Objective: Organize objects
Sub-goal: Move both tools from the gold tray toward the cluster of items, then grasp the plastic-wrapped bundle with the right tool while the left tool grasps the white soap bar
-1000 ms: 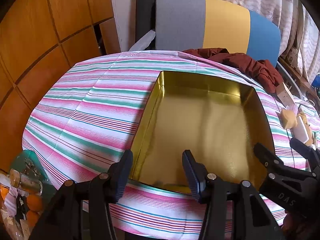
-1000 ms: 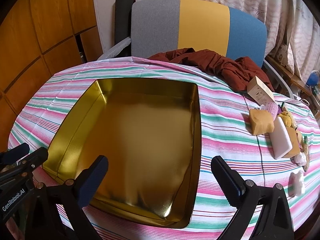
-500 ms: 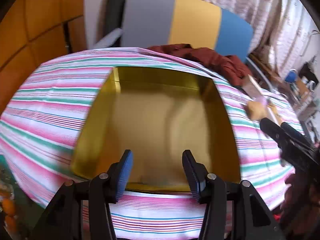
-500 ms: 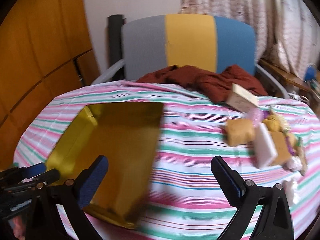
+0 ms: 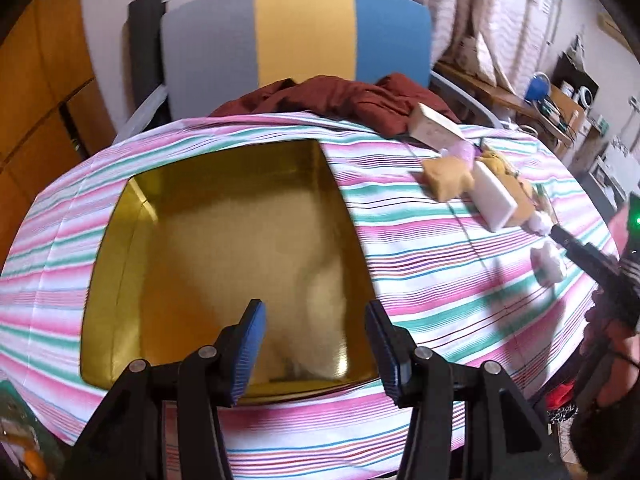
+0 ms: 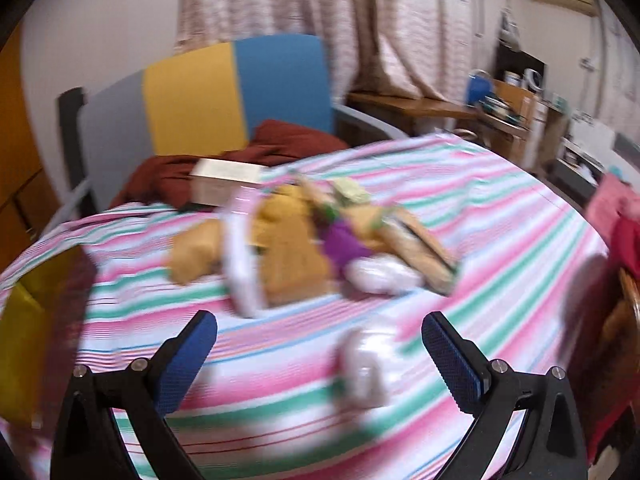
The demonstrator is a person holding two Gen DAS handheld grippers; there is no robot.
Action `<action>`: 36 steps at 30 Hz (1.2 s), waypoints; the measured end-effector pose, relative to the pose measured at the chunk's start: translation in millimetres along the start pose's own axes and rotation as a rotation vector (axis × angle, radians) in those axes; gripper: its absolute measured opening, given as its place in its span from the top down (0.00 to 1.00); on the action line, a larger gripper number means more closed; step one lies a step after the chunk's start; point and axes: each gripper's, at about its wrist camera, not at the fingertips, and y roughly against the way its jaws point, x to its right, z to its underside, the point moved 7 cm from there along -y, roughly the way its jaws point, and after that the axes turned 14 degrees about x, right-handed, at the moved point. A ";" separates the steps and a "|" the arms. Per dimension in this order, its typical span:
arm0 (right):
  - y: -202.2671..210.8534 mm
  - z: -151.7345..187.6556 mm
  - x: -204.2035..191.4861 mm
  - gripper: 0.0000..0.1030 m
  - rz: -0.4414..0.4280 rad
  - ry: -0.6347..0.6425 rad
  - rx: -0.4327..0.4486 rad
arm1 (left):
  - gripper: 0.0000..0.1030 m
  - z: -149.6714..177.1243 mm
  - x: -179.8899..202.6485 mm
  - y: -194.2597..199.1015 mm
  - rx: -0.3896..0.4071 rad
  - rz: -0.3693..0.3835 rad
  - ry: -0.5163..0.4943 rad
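Hanging empty with fingers spread, the left gripper (image 5: 316, 344) sits over the near edge of the gold tray (image 5: 120, 292). The right gripper (image 6: 320, 356), likewise parted and empty, hovers above a blurred white packet (image 6: 362, 372) on the striped cloth (image 6: 500, 216). Beyond it, motion blur smears the pile of small items (image 6: 304, 240) beyond recognition.

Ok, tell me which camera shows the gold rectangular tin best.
The left wrist view: the gold rectangular tin lies sharp and almost whole on the striped tablecloth, empty, just beyond the open left gripper. The right wrist view catches only a blurred yellow corner at its left edge.
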 end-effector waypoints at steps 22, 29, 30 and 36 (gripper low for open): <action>-61.4 40.7 43.9 0.61 -0.093 -0.075 -0.035 | 0.50 -28.1 157.7 -80.1 -0.168 0.321 -0.014; -65.9 41.5 42.5 0.60 -0.098 -0.075 -0.022 | 0.50 -62.4 217.9 -126.4 -0.189 0.443 0.044; -66.4 41.3 43.2 0.60 -0.100 -0.078 -0.020 | 0.50 -65.3 228.0 -134.0 -0.198 0.445 0.016; -69.2 41.1 42.7 0.60 -0.101 -0.081 -0.018 | 0.40 -75.9 248.3 -174.0 -0.177 0.416 -0.010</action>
